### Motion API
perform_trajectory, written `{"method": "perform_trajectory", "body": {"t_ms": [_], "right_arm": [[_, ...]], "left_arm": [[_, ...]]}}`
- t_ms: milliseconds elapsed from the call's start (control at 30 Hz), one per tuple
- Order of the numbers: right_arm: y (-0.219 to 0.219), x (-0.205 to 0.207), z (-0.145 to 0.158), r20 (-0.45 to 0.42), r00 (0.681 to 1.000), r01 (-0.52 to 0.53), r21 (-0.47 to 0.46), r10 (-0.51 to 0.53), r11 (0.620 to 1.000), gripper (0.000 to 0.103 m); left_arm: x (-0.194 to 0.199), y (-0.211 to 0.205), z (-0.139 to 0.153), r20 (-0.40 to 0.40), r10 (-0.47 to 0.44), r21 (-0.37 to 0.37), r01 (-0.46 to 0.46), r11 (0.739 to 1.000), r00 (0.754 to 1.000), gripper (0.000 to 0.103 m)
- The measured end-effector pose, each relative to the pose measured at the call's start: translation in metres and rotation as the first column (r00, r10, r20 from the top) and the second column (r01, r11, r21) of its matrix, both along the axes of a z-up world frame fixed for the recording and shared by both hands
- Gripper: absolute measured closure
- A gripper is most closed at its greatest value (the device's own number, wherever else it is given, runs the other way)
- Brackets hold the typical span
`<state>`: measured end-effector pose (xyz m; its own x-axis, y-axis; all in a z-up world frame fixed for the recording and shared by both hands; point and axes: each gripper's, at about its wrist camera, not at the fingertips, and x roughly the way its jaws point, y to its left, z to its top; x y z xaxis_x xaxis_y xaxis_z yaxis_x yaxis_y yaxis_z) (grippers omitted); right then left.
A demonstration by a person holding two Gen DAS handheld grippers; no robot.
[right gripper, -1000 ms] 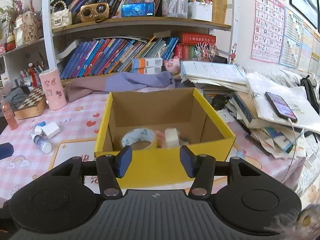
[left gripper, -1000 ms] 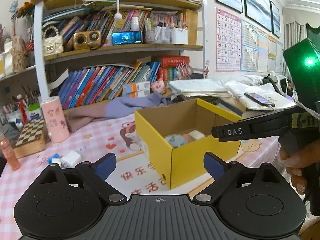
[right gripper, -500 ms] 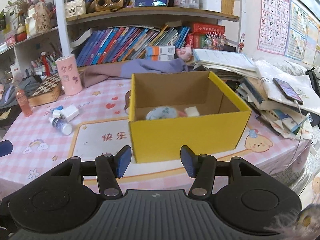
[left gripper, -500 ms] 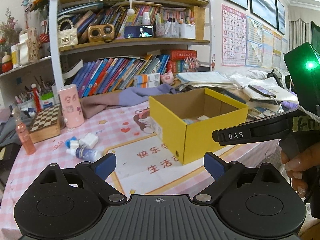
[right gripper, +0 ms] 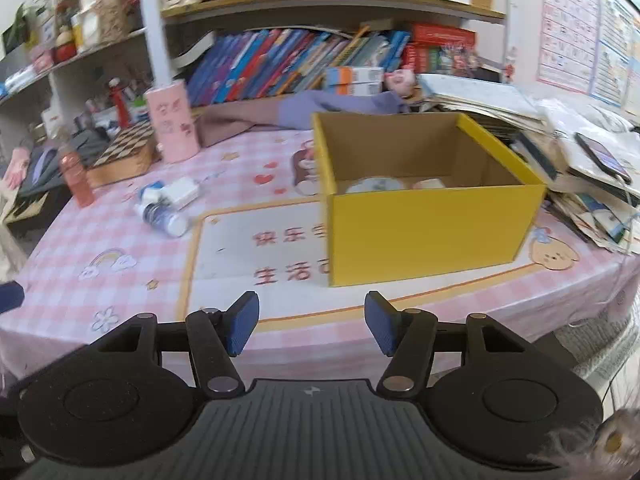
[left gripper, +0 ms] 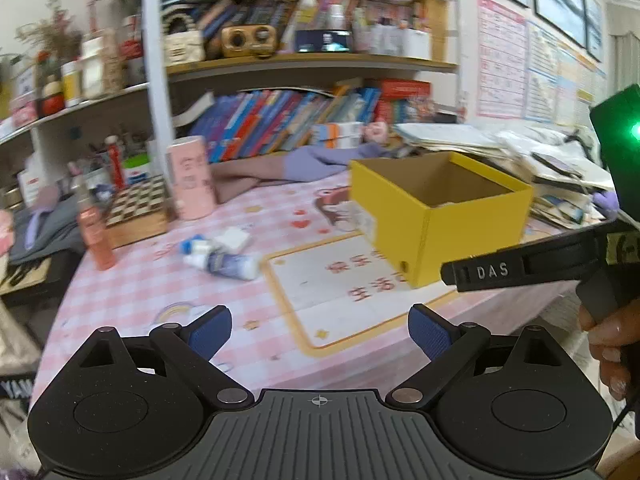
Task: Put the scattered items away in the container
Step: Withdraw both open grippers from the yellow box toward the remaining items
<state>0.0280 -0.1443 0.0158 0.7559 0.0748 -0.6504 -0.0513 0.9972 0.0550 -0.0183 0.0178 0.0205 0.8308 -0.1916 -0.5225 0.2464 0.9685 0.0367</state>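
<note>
Now both grippers are empty, and the small bottle [right gripper: 162,216] and white block [right gripper: 182,192] wait on the table [right gripper: 120,280].
My right gripper [right gripper: 312,328] is opening its fingers and my left gripper [left gripper: 318,332] is spread wide; a hasty reach may roll the bottle away from the yellow box [right gripper: 432,224].

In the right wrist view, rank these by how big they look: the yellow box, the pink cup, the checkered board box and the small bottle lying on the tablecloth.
1. yellow box, by far
2. and 3. checkered board box and pink cup look alike, so no ranking
4. small bottle

The box sits nearest the camera, which exaggerates its lead.
</note>
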Motion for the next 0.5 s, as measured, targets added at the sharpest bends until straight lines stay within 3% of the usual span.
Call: {"method": "perform_trajectory", "body": {"t_ms": [500], "right_arm": [[0.069, 0.008, -0.007, 0.031, 0.974, -0.224, 0.021, 0.223, 0.974, 0.045]], "left_arm": [[-0.002, 0.071, -0.007, -0.027, 0.242, -0.024, -0.243, 0.97, 0.97, 0.006]]}}
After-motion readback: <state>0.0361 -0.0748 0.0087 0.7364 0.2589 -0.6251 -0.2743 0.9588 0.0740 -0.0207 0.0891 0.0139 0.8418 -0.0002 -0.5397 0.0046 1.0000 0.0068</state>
